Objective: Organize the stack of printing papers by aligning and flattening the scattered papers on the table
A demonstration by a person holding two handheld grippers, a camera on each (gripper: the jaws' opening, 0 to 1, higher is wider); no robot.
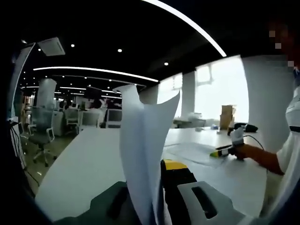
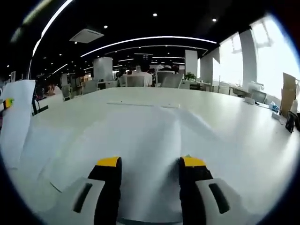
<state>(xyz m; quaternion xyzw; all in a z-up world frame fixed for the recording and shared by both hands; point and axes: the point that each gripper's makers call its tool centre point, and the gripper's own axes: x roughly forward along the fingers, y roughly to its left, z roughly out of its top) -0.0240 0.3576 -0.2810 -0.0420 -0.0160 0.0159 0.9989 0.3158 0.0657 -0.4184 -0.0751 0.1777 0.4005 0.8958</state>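
Your left gripper [image 1: 157, 187] clenches limp sheets [image 1: 143, 140] upright above the worktop [image 1: 89, 159], your right gripper [image 2: 150, 171] rests released over papers [image 2: 140, 136] lying mid-worktop; they're light and slippery, so pinch edges.

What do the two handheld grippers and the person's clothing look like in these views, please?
The right gripper has two pale grey jaws with dark slots, black inner faces and yellow tips. The left gripper has the same grey body, black faces and a yellow tip. The person wears a white short-sleeved top; a thin dark cable runs near the wrist.
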